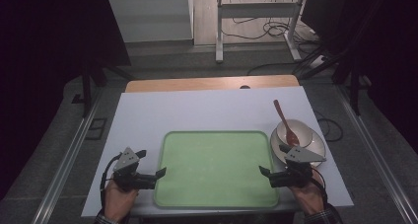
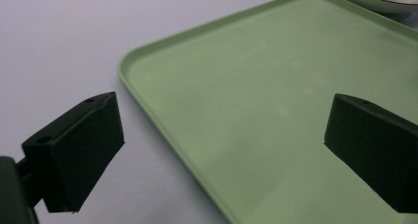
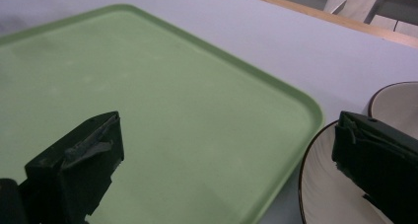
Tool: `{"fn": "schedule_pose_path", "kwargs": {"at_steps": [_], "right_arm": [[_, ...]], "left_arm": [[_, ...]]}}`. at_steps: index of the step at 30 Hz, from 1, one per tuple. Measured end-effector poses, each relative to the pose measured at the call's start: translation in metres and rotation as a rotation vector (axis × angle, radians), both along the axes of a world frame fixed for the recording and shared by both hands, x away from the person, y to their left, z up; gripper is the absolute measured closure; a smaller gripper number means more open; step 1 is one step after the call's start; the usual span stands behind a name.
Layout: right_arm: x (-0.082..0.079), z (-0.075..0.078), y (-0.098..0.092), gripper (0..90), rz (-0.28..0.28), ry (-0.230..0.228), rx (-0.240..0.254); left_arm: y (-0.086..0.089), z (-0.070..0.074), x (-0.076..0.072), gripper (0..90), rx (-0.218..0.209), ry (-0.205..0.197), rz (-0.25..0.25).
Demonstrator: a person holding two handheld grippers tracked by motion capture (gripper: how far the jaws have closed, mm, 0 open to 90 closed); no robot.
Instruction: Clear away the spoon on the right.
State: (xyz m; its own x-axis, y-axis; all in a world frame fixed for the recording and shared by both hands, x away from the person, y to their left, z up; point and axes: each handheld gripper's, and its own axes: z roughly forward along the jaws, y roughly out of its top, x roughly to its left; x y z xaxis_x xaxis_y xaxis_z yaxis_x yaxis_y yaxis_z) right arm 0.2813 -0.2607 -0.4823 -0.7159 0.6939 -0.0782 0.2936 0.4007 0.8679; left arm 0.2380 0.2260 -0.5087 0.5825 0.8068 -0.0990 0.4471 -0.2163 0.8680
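Both claws gape wide, holding nothing: left claw (image 1: pixel 152 166) straddles the green tray's (image 1: pixel 217 135) left rim, right claw (image 1: pixel 277 161) its right rim, likely set for a lift off the counter's (image 1: pixel 197 108) near edge.

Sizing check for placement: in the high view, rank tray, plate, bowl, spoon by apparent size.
1. green tray, clearly largest
2. plate
3. bowl, sitting on the plate
4. spoon, smallest in area, though about as long as the bowl is wide
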Motion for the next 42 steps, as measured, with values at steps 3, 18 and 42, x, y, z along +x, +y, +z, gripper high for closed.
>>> {"fn": "schedule_pose_path", "kwargs": {"at_steps": [3, 18, 42], "right_arm": [[0.001, -0.001, 0.002, 0.0, -0.008, 0.007, -0.025], [0.0, -0.002, 0.006, 0.0, -0.028, 0.033, -0.027], [0.006, 0.013, 0.002, 0.0, -0.051, 0.028, 0.012]], "left_arm": [[0.001, 0.001, -0.001, 1.1, -0.01, -0.019, 0.015], [-0.008, -0.001, 0.0, 1.9, 0.073, -0.007, -0.016], [-0.005, 0.003, -0.005, 1.6, 0.003, -0.071, -0.007]]}}
